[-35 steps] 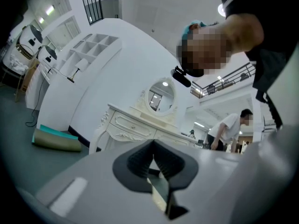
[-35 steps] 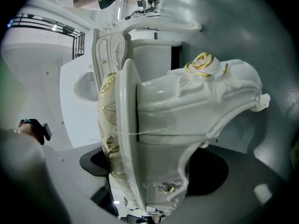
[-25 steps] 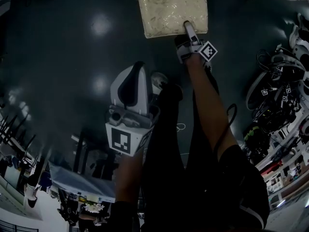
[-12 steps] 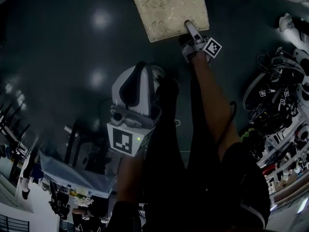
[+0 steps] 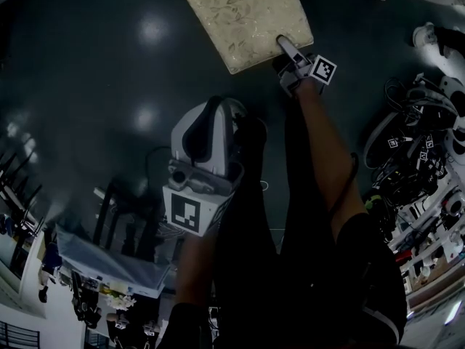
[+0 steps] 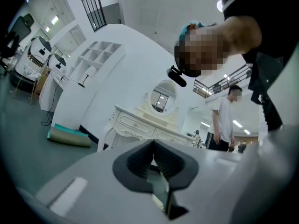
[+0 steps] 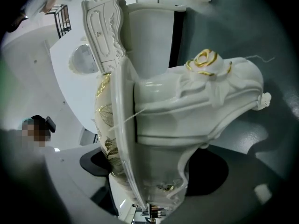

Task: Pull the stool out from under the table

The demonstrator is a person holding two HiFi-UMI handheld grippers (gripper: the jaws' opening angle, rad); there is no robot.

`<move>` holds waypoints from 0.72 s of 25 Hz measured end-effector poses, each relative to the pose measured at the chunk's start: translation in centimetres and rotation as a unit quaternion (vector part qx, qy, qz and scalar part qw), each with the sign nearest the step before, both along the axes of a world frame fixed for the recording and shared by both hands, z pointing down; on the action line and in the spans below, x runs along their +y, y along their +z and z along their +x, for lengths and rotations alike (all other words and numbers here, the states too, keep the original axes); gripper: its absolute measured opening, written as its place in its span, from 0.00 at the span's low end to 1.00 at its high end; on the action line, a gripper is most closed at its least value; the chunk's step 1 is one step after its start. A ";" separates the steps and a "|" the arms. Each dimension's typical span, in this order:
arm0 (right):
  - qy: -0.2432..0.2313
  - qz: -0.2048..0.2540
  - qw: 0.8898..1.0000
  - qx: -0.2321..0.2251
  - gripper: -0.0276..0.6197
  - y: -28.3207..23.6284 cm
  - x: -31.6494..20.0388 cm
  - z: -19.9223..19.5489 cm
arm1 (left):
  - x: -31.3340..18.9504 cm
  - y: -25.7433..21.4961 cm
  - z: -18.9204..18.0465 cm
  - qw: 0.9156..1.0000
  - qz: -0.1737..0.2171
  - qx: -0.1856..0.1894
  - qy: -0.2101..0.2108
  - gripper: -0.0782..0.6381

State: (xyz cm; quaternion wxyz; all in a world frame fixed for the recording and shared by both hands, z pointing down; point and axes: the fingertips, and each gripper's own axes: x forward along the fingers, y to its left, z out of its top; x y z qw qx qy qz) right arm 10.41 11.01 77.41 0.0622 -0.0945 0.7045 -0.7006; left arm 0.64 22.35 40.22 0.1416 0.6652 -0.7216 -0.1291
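While the left gripper hangs close to the person's body, jaws pressed together on nothing, the right gripper clamps the near right corner of the cream-and-gold brocade cushioned stool, which stands on the dark glossy floor, apparently clear of the white carved table beyond. Gripped by one corner only, the stool could swing round under a pull, or its smooth rim could slip from the pads.

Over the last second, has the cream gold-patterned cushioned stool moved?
Yes. Against the floor's cable clutter, the cream cushioned stool has turned, its near corner swinging toward the person, right gripper clamped on it.
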 end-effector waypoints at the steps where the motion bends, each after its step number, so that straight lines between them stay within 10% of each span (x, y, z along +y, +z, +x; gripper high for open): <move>1: -0.008 -0.001 1.000 0.000 0.75 0.1 0.1 0.0 | -0.1 0.1 0.0 1.000 0.000 0.000 0.000 0.12; 18: -0.173 -0.007 0.985 -0.003 0.75 -0.3 0.9 1.0 | -0.2 0.7 -0.1 1.000 -0.007 0.009 -0.009 0.12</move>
